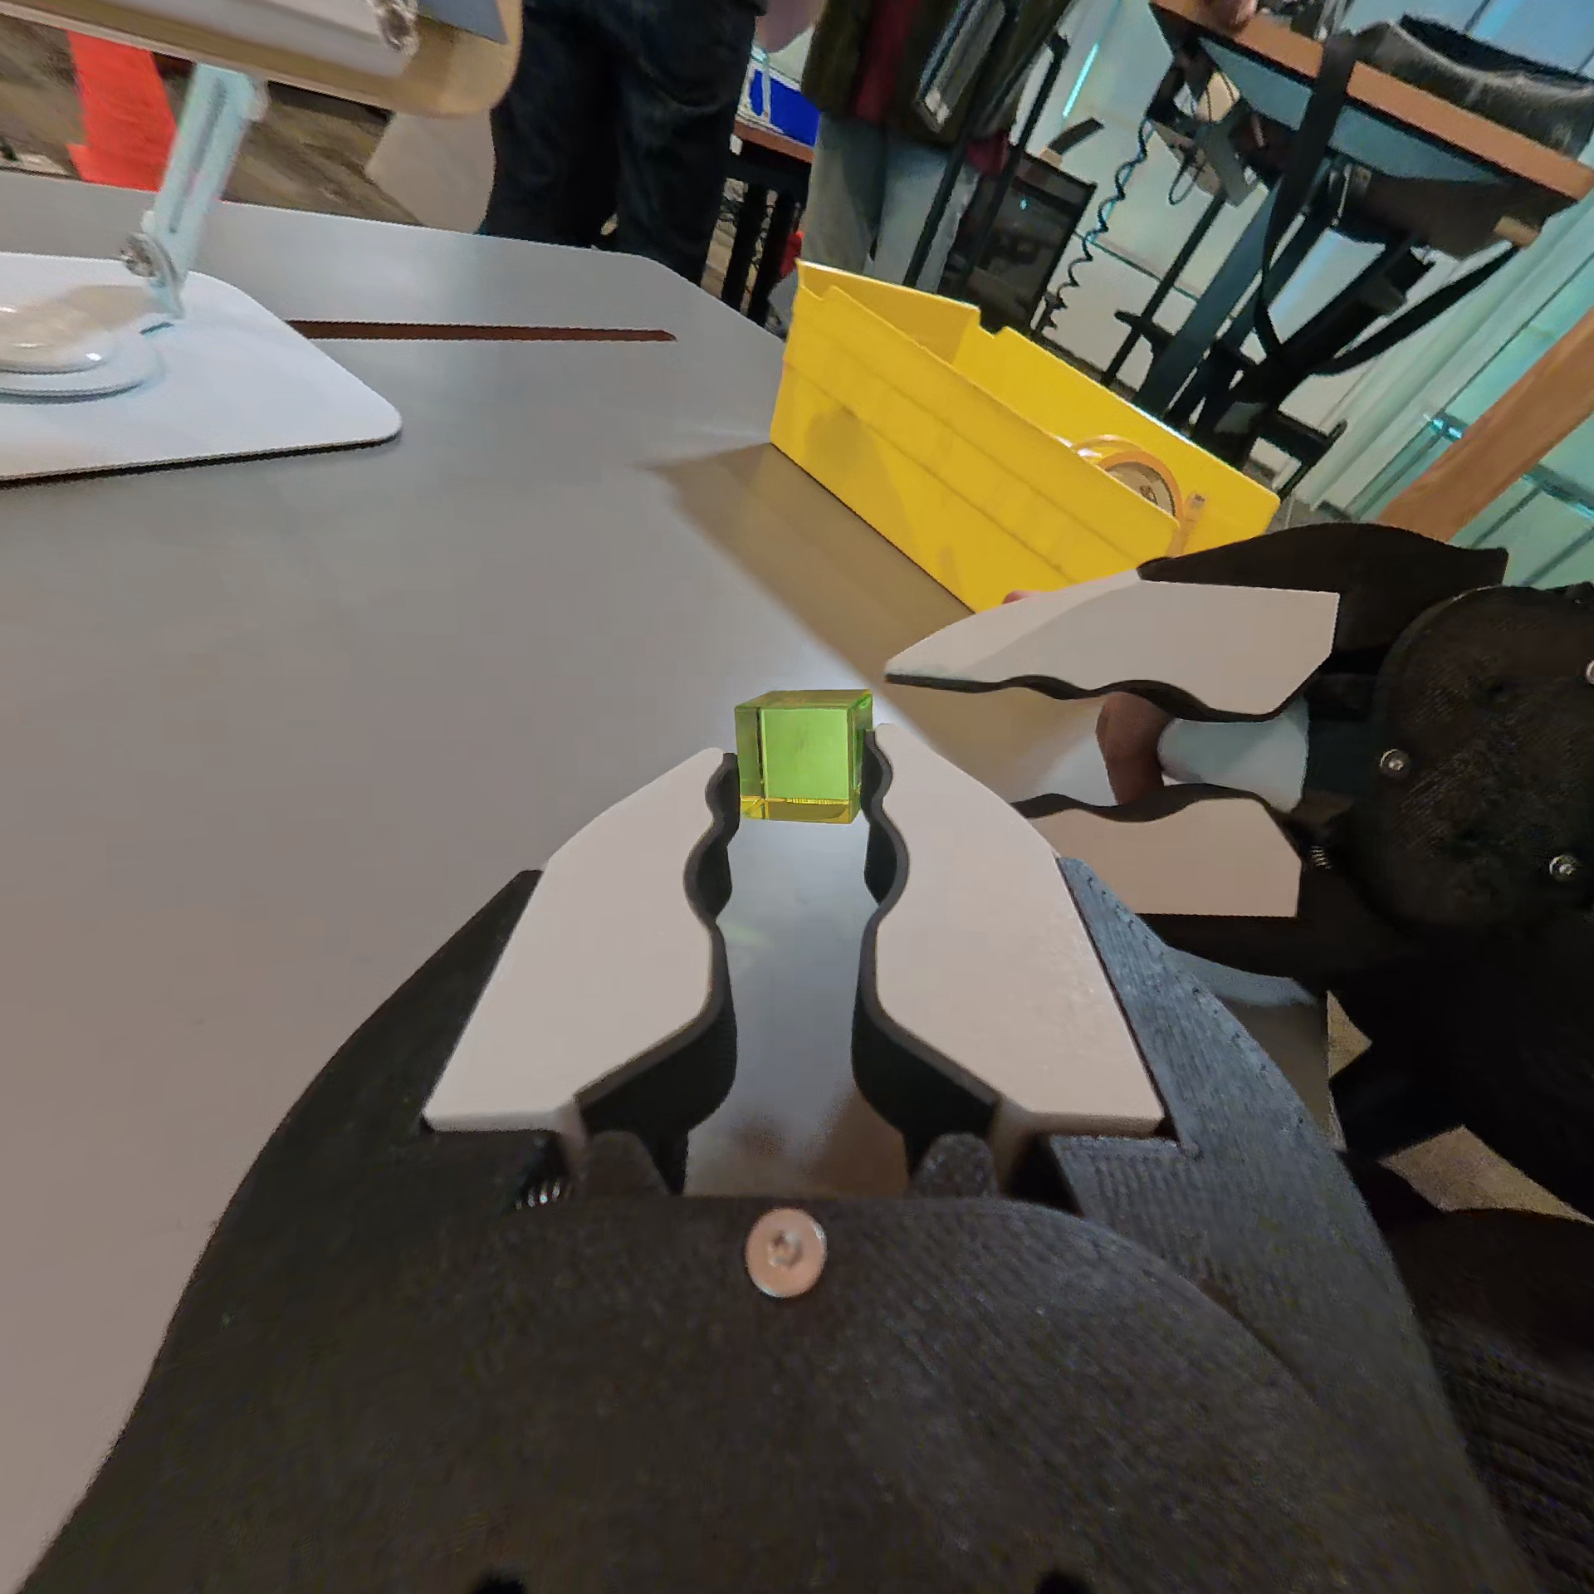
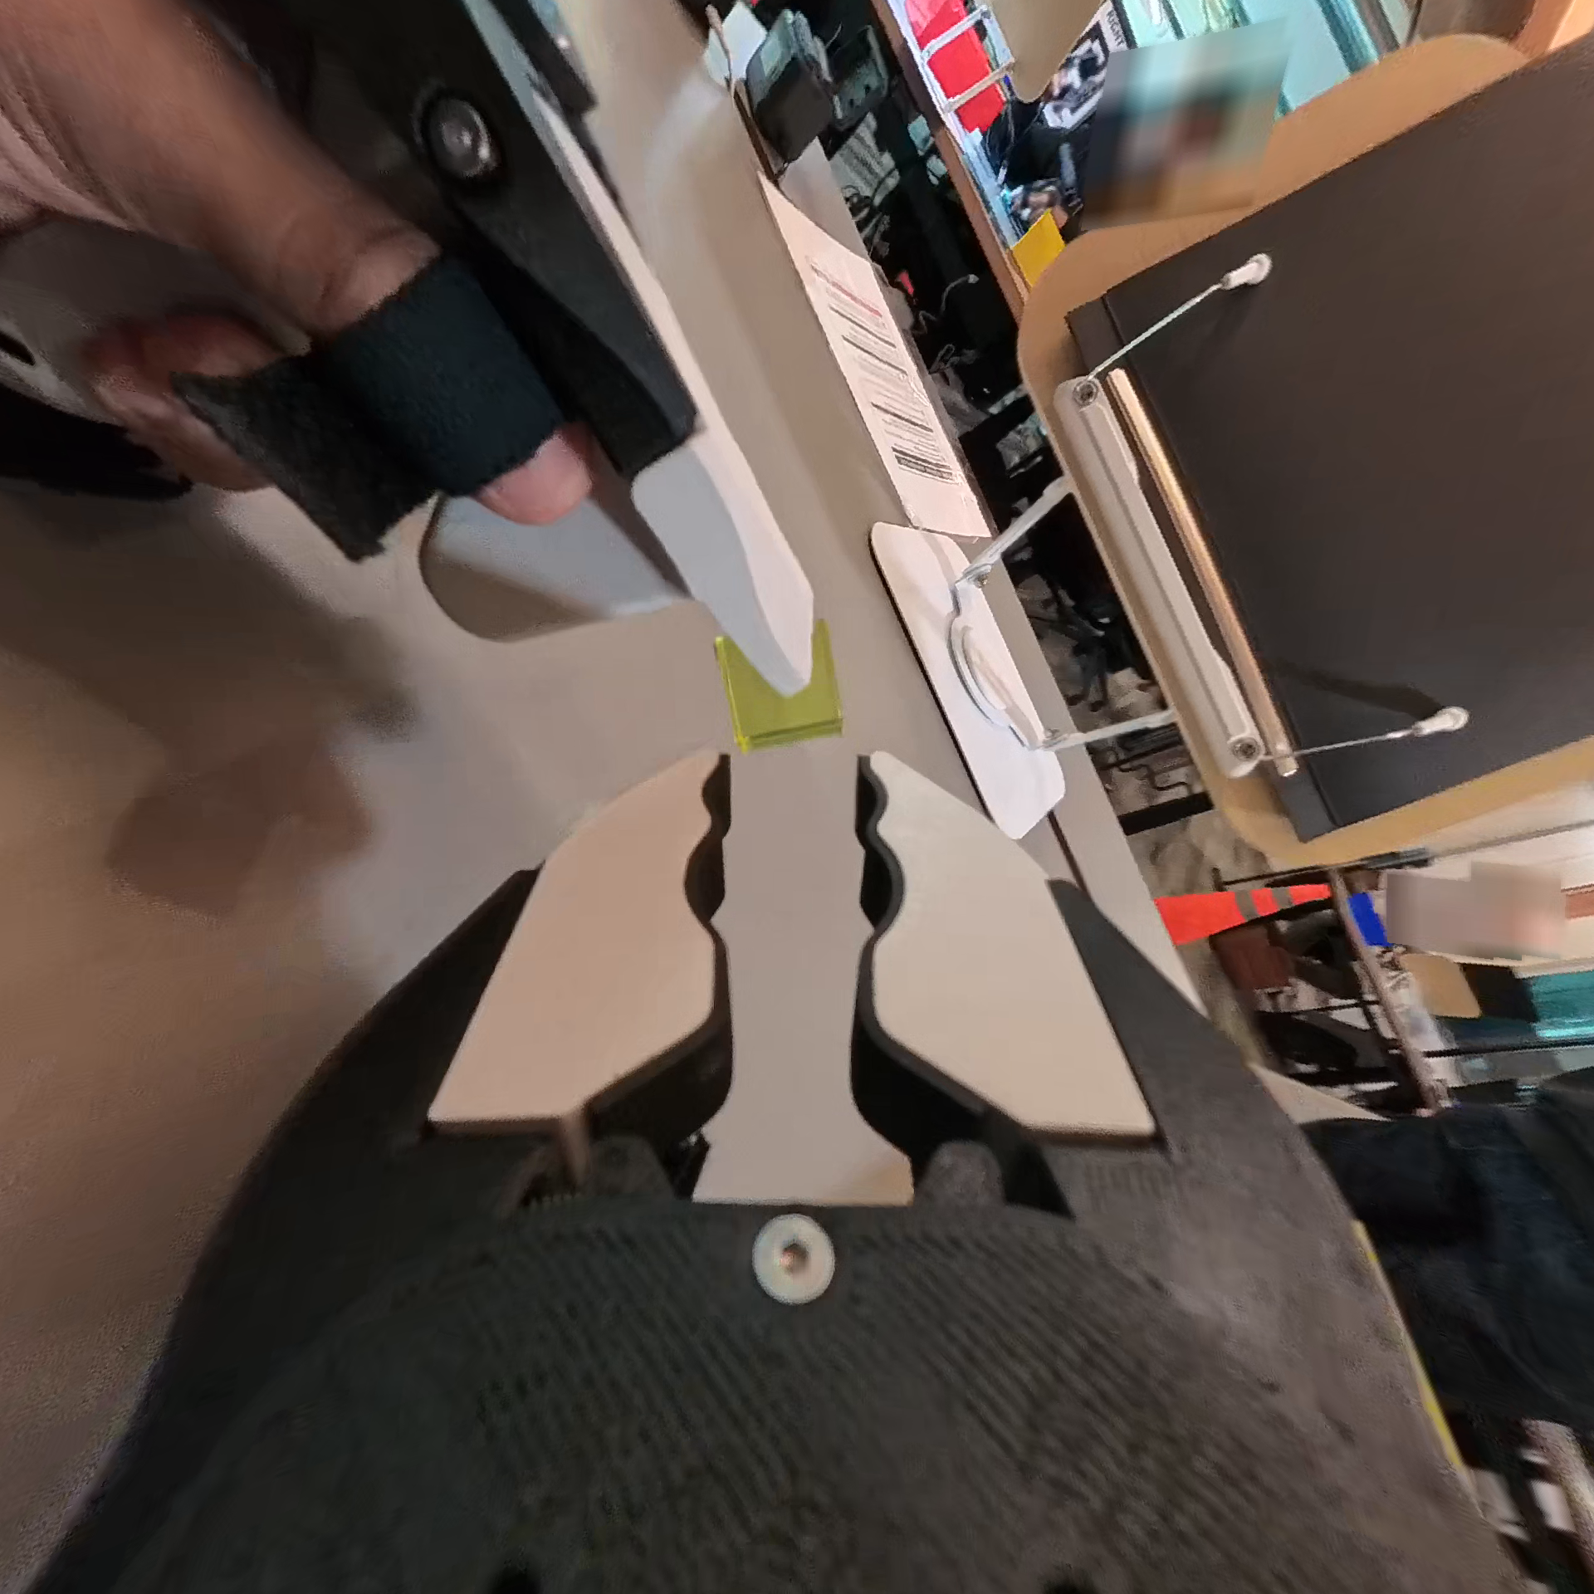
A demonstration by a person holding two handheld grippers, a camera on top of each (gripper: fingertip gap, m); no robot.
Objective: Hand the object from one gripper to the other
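A clear green cube [image 1: 802, 759] is pinched between the tips of my left gripper [image 1: 800, 763], held above the grey table [image 1: 345, 690]. My right gripper [image 1: 957, 742] comes in from the right, turned on its side, open and empty, its tips a short way right of the cube. In the right wrist view my right gripper [image 2: 793, 763] has its jaws about a cube's width apart, just short of the cube [image 2: 785, 724]. The left gripper [image 2: 776, 681] reaches in from the upper left; one finger covers most of the cube. A hand [image 2: 259, 216] holds it.
A yellow bin [image 1: 992, 448] with a tape roll inside stands on the table's far right. A white stand base [image 1: 172, 388] sits far left; it carries a black panel [image 2: 1380, 517]. A paper sheet [image 2: 871, 371] lies beyond. People stand behind the table. Left and right tips are no more than a few centimetres apart.
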